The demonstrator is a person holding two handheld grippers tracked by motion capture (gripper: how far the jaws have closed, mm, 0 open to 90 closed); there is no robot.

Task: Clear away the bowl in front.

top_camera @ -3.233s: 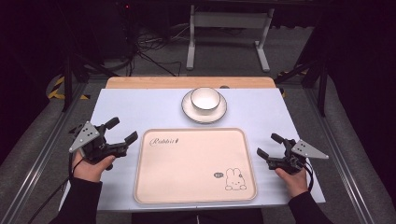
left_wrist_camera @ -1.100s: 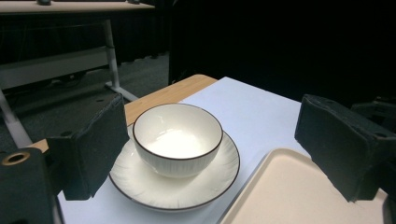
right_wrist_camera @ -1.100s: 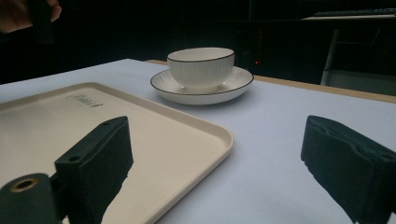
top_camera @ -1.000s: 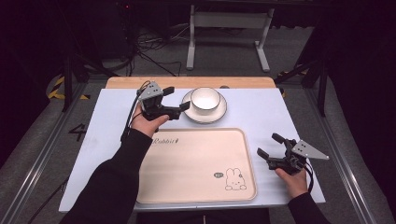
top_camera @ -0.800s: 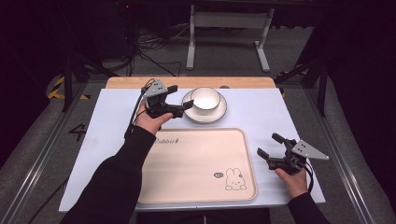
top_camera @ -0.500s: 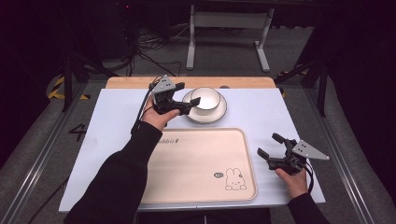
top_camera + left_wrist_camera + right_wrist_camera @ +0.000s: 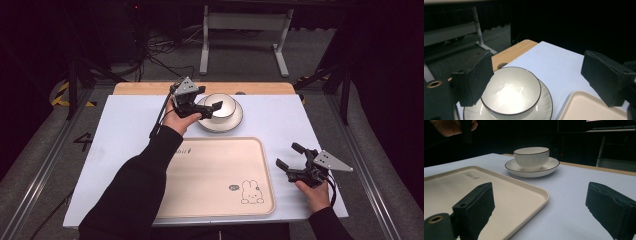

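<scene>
Overhead, white table (image 7: 125, 145) amid a dark, cable-strewn floor (image 7: 150, 55).

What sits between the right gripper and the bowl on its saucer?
Bare white table and the near right corner of the beige tray; in the right gripper view nothing else lies before the bowl on its saucer. The right gripper is open.

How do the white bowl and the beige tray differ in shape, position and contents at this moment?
The white round bowl with a dark rim is deep, while the beige rectangular tray with rounded corners is flat and shallow. The bowl stands on a white ribbed saucer at the far side; the tray lies directly on the white table surface, nearer the person. The tray carries a printed rabbit; the bowl is plain inside. Both are empty.
</scene>
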